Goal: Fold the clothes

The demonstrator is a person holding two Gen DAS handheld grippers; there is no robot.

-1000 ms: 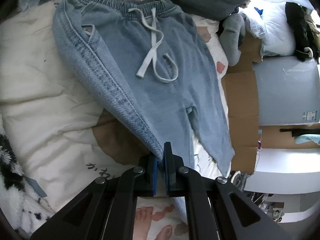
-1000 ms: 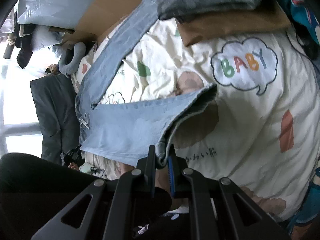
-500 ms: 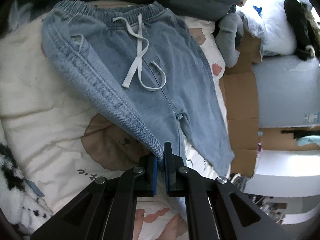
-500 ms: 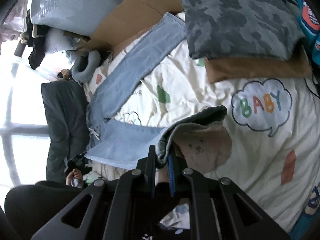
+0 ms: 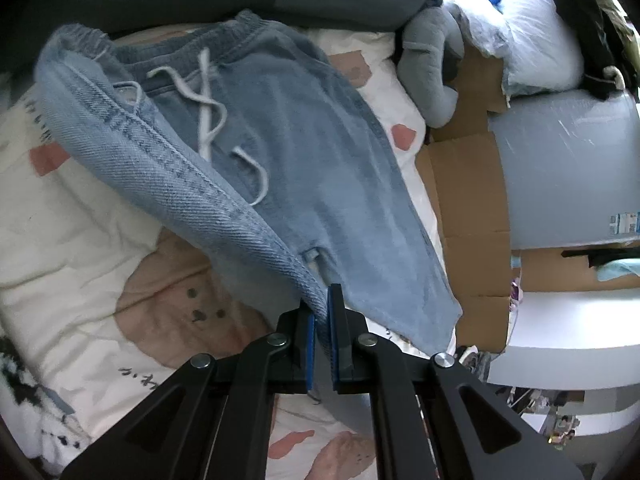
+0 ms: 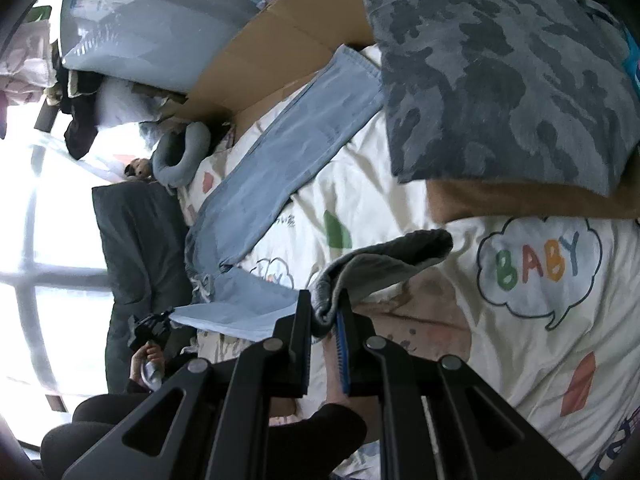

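the left gripper [image 5: 322, 312] is clamped narrow on the outer side seam of a pair of light blue denim drawstring trousers [image 5: 304, 168], pinching a fold of cloth between its blue pads; from that pinch the lifted seam runs toward ten o'clock up to the elastic waistband [image 5: 156, 40], which sits at about eleven o'clock in the left wrist view; the white drawstring [image 5: 206, 108] lies loose across the front of the trousers; the rest of the garment drapes toward four o'clock over a cream printed quilt [image 5: 72, 240] on the bed.

the right gripper [image 6: 325, 312] is likewise closed tight on the denim, gripping a bunched edge whose grey inside face curls out toward two o'clock; the other trouser leg [image 6: 296, 152] lies flat on the quilt, stretching toward one o'clock, its hem just beside a folded grey camouflage garment [image 6: 500, 72] stacked on a folded brown one [image 6: 520, 200]; a "baby" speech bubble [image 6: 536, 268] is printed on the quilt at three o'clock; a grey plush toy [image 5: 432, 64] lies at the bed's edge, next to flattened cardboard [image 5: 468, 184].
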